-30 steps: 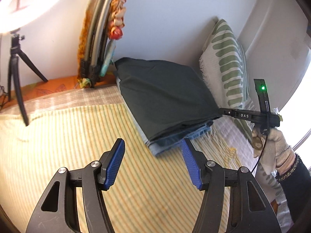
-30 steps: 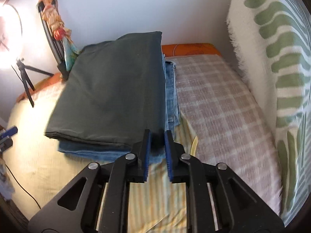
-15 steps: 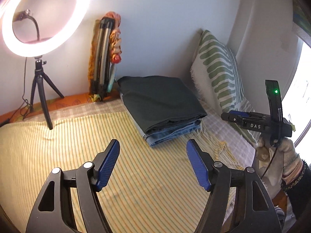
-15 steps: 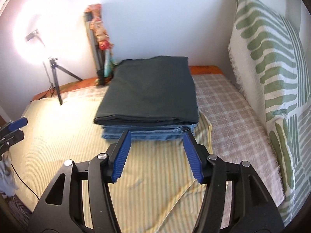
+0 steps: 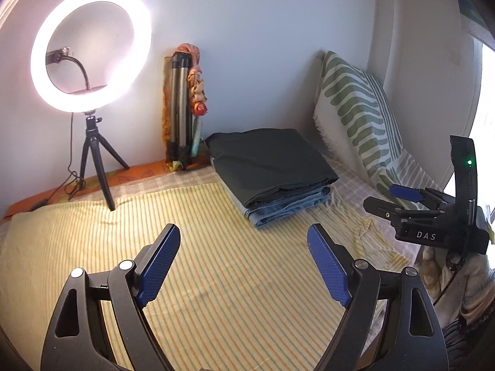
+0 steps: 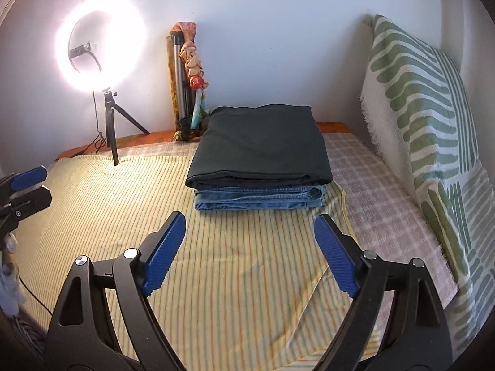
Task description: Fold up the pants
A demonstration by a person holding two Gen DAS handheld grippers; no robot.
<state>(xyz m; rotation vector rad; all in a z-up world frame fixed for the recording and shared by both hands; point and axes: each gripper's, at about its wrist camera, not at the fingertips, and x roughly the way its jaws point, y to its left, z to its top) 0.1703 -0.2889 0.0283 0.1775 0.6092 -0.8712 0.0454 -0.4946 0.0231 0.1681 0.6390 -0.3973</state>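
Observation:
Dark green folded pants (image 5: 269,160) lie on top of folded blue jeans (image 5: 287,207) in a neat stack at the back of the bed; the stack also shows in the right wrist view (image 6: 260,151), with the jeans (image 6: 260,199) under it. My left gripper (image 5: 244,262) is open and empty, well in front of the stack over the striped yellow cloth (image 5: 185,247). My right gripper (image 6: 249,253) is open and empty, a short way in front of the stack. The right gripper also shows at the right of the left wrist view (image 5: 427,213).
A lit ring light on a small tripod (image 5: 92,151) stands at the back left. A folded tripod with a scarf (image 5: 182,114) leans on the wall beside the stack. A green-patterned cushion (image 6: 427,117) stands along the right. A checked sheet (image 6: 380,198) lies beside the yellow cloth.
My right gripper opened and let go of the dark pants. Both grippers pulled back from the stack, toward the front of the bed.

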